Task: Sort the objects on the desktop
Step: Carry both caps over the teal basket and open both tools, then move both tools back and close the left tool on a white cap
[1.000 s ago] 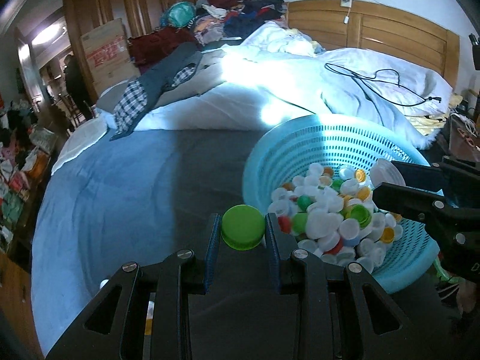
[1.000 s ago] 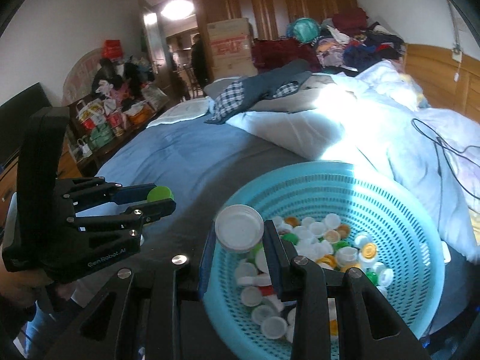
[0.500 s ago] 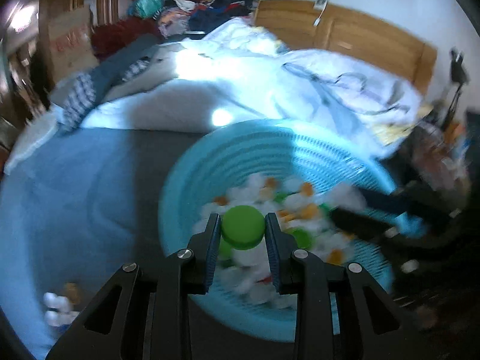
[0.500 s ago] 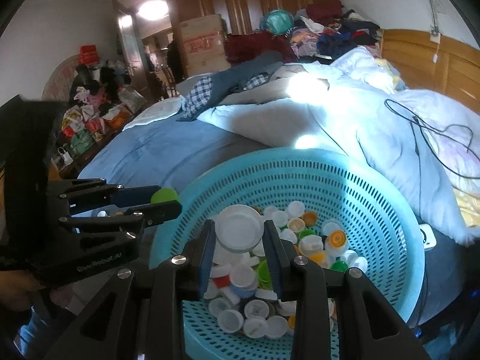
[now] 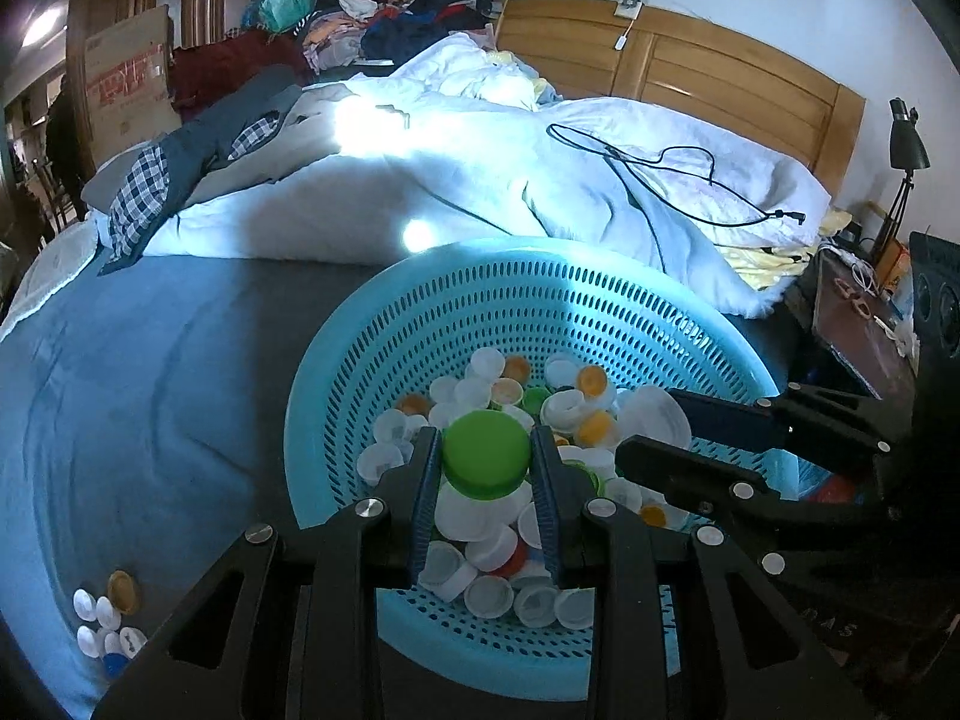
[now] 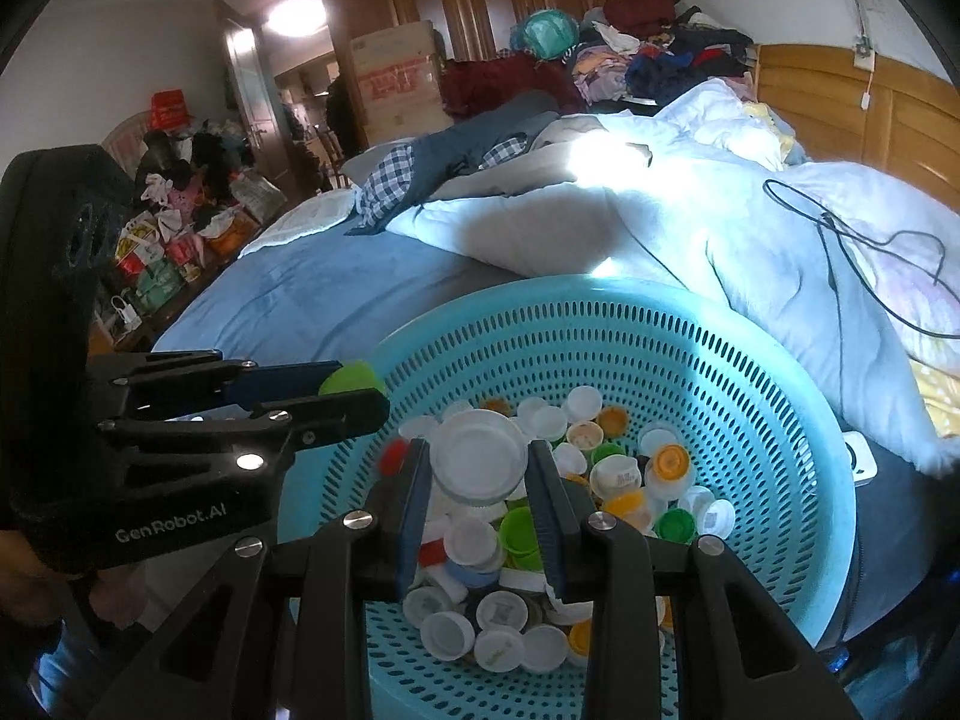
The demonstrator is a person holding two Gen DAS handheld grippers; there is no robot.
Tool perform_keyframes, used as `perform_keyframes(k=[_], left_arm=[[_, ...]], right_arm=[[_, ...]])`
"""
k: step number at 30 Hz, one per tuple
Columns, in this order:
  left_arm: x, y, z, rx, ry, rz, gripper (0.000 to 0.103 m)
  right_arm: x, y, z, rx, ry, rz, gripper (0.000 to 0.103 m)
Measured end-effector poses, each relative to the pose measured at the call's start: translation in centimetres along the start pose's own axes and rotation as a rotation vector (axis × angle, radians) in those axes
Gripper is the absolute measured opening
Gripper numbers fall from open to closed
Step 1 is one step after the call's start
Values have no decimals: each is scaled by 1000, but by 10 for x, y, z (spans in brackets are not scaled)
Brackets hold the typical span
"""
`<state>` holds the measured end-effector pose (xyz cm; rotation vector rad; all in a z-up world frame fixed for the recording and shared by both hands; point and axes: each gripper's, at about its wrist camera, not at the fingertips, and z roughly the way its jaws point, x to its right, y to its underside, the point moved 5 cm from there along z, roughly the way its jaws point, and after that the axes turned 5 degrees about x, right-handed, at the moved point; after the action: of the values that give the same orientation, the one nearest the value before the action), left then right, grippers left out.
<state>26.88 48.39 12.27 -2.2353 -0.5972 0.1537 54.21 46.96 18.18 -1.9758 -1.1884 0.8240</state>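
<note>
A round turquoise basket (image 5: 540,300) (image 6: 750,360) sits on the blue bedspread, with several white, green, orange and red bottle caps piled inside. My left gripper (image 5: 486,456) is shut on a green cap (image 5: 486,453) and hovers over the near part of the basket. In the right wrist view that gripper (image 6: 360,396) reaches in from the left, above the basket's rim. My right gripper (image 6: 480,468) is shut on a large white cap (image 6: 479,463) above the pile. The left wrist view shows it (image 5: 654,438) entering from the right with the white cap (image 5: 660,420).
A few loose caps (image 5: 105,618) lie on the blue bedspread (image 5: 150,390) at the lower left. A crumpled white duvet (image 5: 480,180) with a black cable (image 5: 690,180) lies behind the basket. A dark nightstand (image 5: 858,324) stands to the right, clothes are piled at the back.
Both grippers moved in over the basket with their caps still held. The left one came from the bedspread side to above the cap pile. The right one dropped slightly lower.
</note>
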Motion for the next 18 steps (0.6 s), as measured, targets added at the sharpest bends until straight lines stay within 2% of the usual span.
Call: perform_keyframes(k=[9,10,11,12,13,18], left_arm=[[1,5,5,-18,21,1,25],[1,5,6,-18,22,4,29],[-1,6,5,-15,19,2,39],[-3,6,3,-6,14,-6,43],[-6,5,1,6,12,-19,51],[-37,12,-24,74,12,-51,53]], right_arm=[[-1,-1,2,-2,6,-1,35],[0,0,2,1,11,-1,35],[1,0,1,2,16,2,42],[2,0,1,5,21,5,51],[4,0,-1,13,32,11,65],[-4,-1,-8,32,8,14,67]])
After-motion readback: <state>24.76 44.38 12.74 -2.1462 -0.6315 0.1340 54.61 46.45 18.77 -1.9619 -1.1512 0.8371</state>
